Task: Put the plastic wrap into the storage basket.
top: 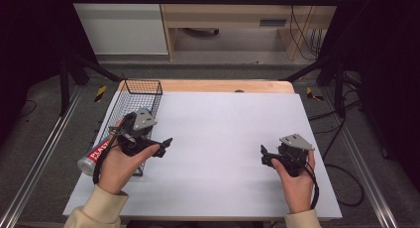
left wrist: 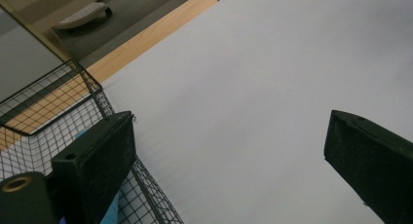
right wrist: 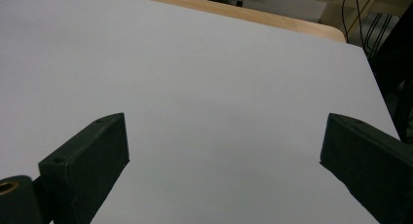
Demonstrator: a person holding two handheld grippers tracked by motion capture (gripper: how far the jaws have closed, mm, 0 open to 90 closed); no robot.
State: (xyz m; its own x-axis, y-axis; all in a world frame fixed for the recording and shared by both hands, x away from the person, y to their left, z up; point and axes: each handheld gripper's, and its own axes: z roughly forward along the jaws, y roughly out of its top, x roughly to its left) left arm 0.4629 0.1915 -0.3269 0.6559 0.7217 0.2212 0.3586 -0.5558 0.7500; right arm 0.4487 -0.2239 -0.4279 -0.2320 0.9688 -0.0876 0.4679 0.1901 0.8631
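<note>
A black wire basket stands at the table's left edge. A silver can with a red label lies by its near left corner; whether it rests inside the mesh I cannot tell. My left gripper hovers just right of the basket's near end, open, with nothing between its jaws. In the left gripper view the left gripper looks over bare white table, with the basket at its left and something blue inside. My right gripper is open and holds nothing at the table's right, and the right gripper faces bare white surface.
The white table top has a wooden strip along its far edge. Black frame legs and cables stand on the grey floor around the table. A wooden cabinet is behind.
</note>
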